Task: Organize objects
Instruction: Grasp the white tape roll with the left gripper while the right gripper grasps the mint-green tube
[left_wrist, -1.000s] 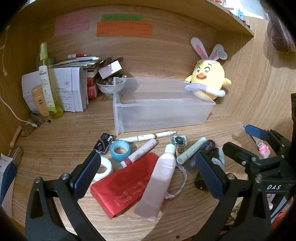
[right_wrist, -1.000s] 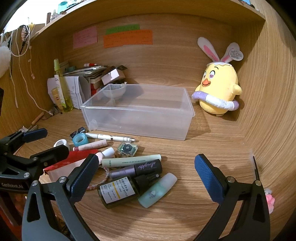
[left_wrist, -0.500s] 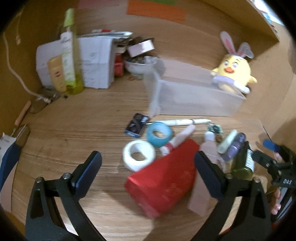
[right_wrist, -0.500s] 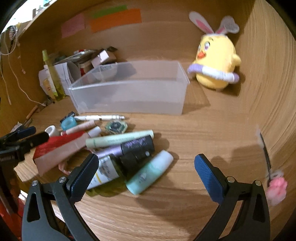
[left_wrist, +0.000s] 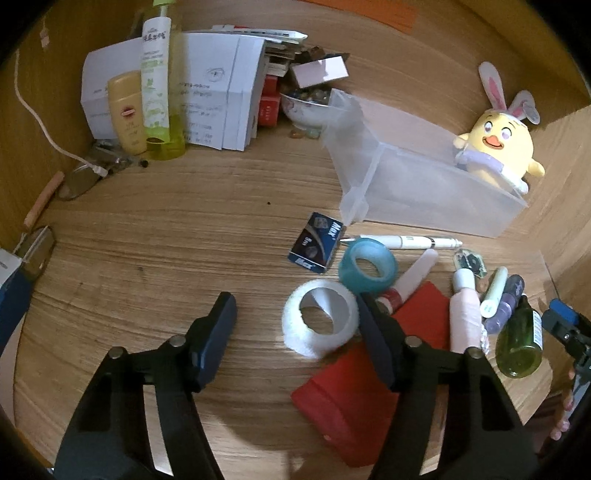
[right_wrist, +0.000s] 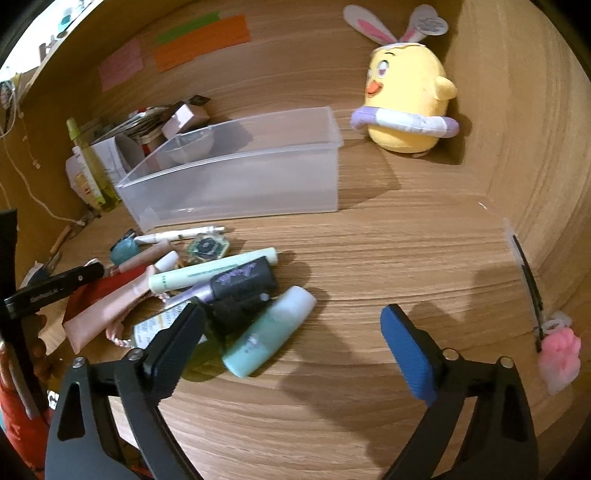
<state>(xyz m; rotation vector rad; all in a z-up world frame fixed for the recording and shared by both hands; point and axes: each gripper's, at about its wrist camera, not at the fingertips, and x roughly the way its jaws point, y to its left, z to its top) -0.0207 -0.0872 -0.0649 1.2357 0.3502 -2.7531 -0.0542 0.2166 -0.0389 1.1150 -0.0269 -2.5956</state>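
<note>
Left gripper (left_wrist: 295, 332) spread wide, white tape roll (left_wrist: 320, 322) just inside its right jaw; right gripper (right_wrist: 291, 334) gaping over the mint bottle (right_wrist: 269, 332), slightly blurred. Probably picking: next, close on one and carry it to the clear bin (right_wrist: 236, 184) beyond

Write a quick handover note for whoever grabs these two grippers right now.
Left gripper: open, holding nothing, jaws low around the white tape roll.
Right gripper: open, holding nothing, above the mint bottle.
Clear bin: nothing visible inside, behind the pile.
Pile in front of the bin: teal tape roll, white pen, red pouch, pink tube, other tubes and bottles.
Done: nothing binned.
Left: everything.
</note>
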